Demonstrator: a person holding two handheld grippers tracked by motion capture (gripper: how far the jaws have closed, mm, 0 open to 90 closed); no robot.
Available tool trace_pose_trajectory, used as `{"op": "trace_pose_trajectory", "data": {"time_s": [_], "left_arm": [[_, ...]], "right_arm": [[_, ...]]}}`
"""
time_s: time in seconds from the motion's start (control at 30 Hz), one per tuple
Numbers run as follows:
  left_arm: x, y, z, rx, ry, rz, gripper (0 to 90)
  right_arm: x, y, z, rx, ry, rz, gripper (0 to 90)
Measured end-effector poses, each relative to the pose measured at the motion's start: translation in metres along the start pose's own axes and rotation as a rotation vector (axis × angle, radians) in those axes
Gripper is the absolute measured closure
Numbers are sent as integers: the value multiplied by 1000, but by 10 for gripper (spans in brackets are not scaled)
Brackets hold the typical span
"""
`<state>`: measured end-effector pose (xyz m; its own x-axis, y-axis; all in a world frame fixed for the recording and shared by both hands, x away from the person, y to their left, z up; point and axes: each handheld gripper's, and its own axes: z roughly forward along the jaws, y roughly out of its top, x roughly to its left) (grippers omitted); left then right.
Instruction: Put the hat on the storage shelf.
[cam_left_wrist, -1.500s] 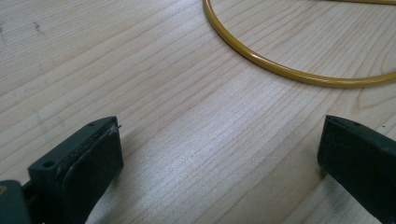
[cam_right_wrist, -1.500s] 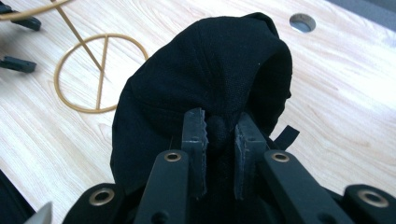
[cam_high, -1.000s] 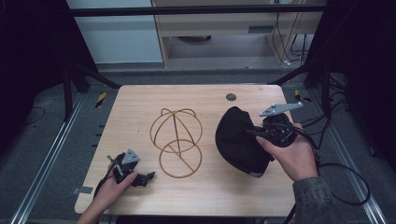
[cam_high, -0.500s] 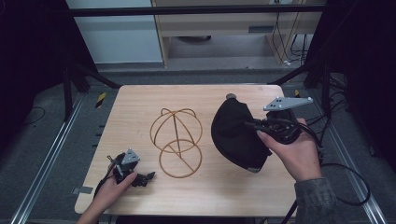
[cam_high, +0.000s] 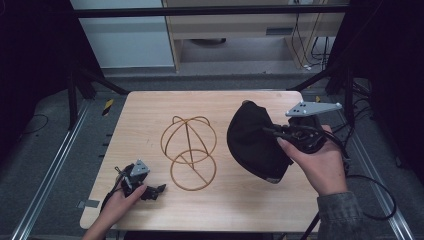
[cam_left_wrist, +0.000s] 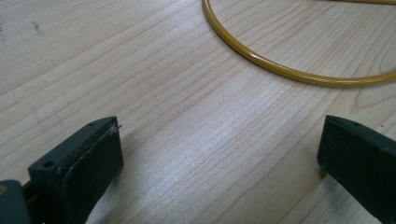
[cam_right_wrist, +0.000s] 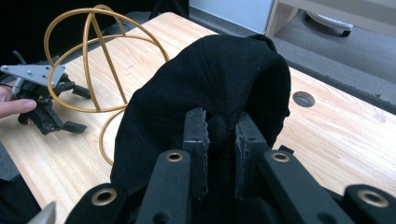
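Note:
A black cap (cam_high: 252, 140) hangs tilted over the right half of the table, lifted by my right gripper (cam_high: 278, 133), which is shut on a fold of its fabric. In the right gripper view the cap (cam_right_wrist: 210, 93) bunches between the two jaws of that gripper (cam_right_wrist: 219, 133). A gold wire hat stand (cam_high: 189, 150) stands upright at the table's middle, left of the cap. My left gripper (cam_high: 155, 190) rests low at the front left, open, with bare wood between its jaws; its own view shows its wide gap (cam_left_wrist: 219, 154) and the stand's base ring (cam_left_wrist: 289, 74) beyond.
The wooden table (cam_high: 150, 115) has a round cable hole (cam_right_wrist: 303, 99) at its far right. Dark floor and metal frame rails surround it. A shelf unit stands behind the far edge. Cables trail off the right side.
My right gripper has risen and turned, lifting the cap from lying on the table to hanging tilted on edge. The left gripper has stayed where it was.

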<state>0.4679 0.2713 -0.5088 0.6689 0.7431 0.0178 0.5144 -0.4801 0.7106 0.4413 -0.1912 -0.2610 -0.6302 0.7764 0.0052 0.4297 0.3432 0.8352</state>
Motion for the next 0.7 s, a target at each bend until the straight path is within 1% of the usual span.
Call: {"op": "trace_pose_trajectory", "data": {"time_s": [0.17,0.43,0.53,0.7], "left_arm": [[0,0,0,0,0,0,0],[0,0,0,0,0,0,0],[0,0,0,0,0,0,0],[0,0,0,1,0,0,0]], "right_arm": [[0,3,-2,-8,-4,-4,785],[3,9,-5,-33,3,-4,785],[4,12,-8,-51,1,-6,785],[6,20,-12,-63,0,-13,785]]}}
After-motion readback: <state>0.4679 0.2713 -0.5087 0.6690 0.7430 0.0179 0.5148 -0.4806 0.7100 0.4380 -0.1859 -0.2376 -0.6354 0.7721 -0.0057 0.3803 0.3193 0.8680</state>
